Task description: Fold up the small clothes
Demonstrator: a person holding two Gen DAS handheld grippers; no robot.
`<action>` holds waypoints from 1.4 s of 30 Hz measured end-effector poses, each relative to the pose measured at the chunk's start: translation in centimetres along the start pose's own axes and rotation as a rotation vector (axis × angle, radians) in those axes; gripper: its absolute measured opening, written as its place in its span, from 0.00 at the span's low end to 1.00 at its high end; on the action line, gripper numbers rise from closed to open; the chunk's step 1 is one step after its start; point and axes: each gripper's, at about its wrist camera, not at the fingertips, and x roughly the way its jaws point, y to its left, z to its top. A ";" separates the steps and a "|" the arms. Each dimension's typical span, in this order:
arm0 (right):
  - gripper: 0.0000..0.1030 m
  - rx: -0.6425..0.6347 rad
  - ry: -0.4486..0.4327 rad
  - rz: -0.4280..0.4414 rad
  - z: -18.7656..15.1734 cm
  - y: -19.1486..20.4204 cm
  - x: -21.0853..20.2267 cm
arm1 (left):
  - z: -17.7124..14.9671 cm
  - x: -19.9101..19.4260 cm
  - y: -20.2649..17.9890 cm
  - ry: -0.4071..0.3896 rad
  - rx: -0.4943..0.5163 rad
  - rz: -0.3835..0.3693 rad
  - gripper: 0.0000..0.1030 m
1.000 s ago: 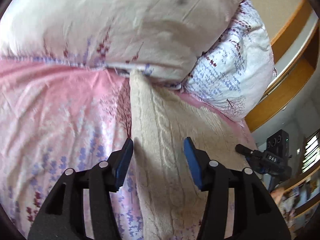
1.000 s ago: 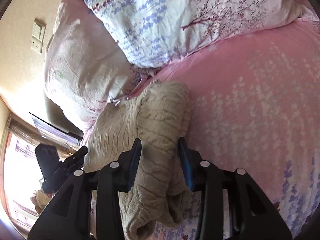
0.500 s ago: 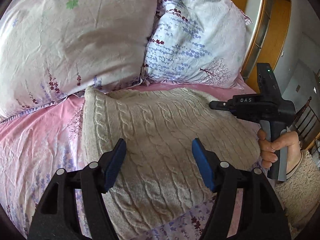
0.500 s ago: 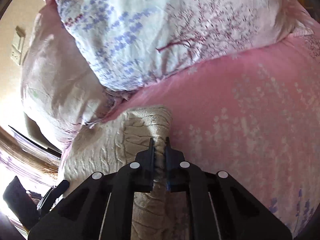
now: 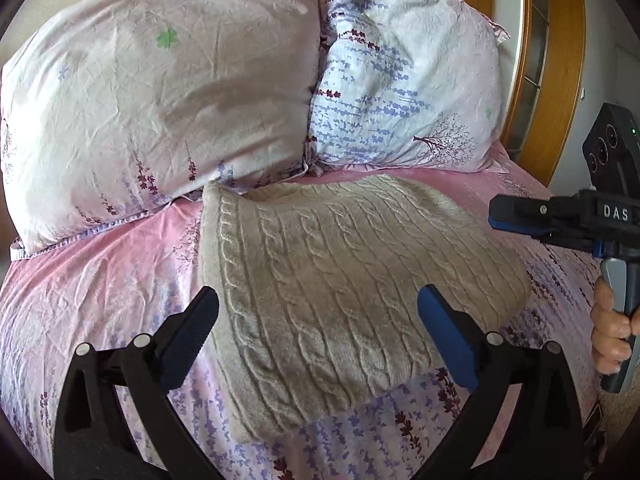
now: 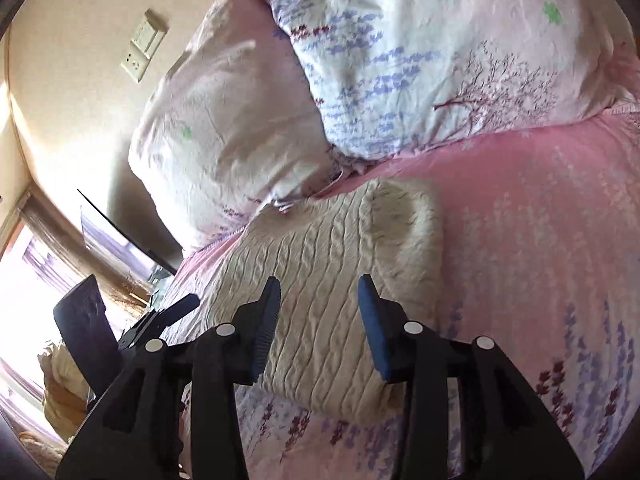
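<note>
A cream cable-knit sweater [image 5: 340, 280] lies folded into a rough rectangle on the pink floral bedsheet [image 5: 100, 288], just in front of the pillows. It also shows in the right wrist view [image 6: 332, 280]. My left gripper [image 5: 318, 332] is open and empty, raised over the sweater's near edge. My right gripper [image 6: 318, 316] is open and empty, above the sweater's right part. The right gripper also shows in the left wrist view [image 5: 516, 216], held in a hand at the sweater's right side. The left gripper shows small at the left of the right wrist view [image 6: 168, 316].
Two floral pillows [image 5: 160, 92] [image 5: 404, 92] lean at the head of the bed behind the sweater. A wooden frame [image 5: 560, 72] stands at the right. A wall socket [image 6: 142, 50] and a bright window [image 6: 28, 280] are at the left.
My right gripper has opened and let go of the sweater's fold, then pulled back. The left gripper has drawn back and up, open throughout. The sweater now lies folded.
</note>
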 end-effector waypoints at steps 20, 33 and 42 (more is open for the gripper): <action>0.93 -0.095 -0.090 -0.306 -4.0 2.7 -2.8 | -2.1 -1.0 0.6 0.046 -0.009 0.234 0.98; 0.99 -0.219 0.008 -0.565 -8.8 4.3 0.7 | -6.7 -2.2 3.3 0.136 -0.124 0.261 0.98; 0.99 -0.234 0.036 -0.597 -10.2 4.5 1.4 | -7.4 -1.1 2.8 0.175 -0.124 0.235 0.98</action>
